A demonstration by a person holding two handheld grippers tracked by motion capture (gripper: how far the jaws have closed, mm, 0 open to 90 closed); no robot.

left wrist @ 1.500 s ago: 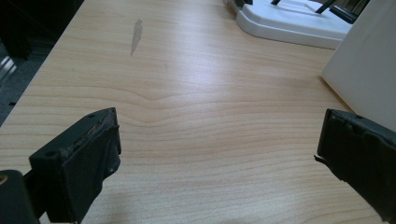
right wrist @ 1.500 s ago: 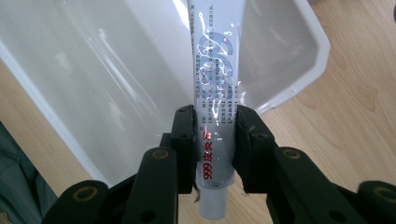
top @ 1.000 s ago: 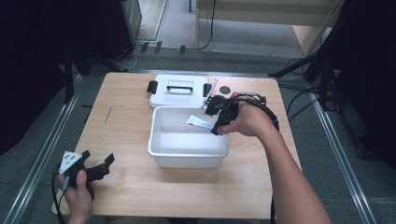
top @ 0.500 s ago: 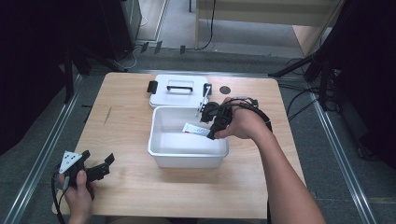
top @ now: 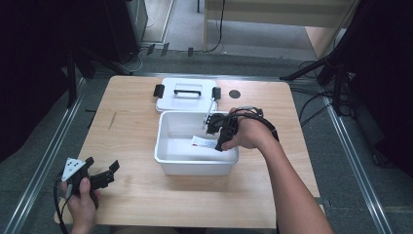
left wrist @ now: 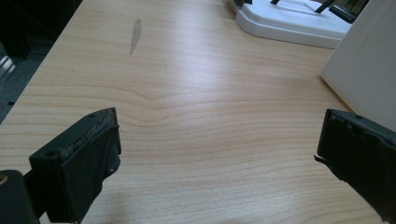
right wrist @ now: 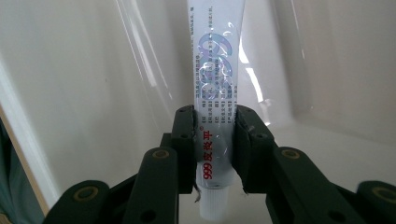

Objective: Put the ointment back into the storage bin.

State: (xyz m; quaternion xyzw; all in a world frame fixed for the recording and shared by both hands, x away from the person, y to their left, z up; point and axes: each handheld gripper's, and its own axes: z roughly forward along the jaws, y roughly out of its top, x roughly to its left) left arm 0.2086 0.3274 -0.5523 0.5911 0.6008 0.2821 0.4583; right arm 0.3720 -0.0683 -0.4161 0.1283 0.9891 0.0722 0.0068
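A white tube (right wrist: 215,79) with blue and red print is clamped near its cap end between the jaws of my right gripper (right wrist: 214,140). In the high view the right gripper (top: 217,138) reaches down into the white plastic bin (top: 168,161) at the table's middle, and the tube (top: 203,142) points left over the bin's floor. My left gripper (top: 100,176) rests low at the table's front left corner, open and holding nothing. In its own view its fingers (left wrist: 79,158) stand wide apart over bare wood.
The bin's white lid (top: 187,95) with a handle and black latches lies flat just behind the bin. A small dark round mark (top: 234,93) sits on the table to the lid's right. The bin's wall (left wrist: 369,70) rises right of the left gripper.
The right gripper has moved left and down into the bin with the tube. The left gripper has stayed in place.
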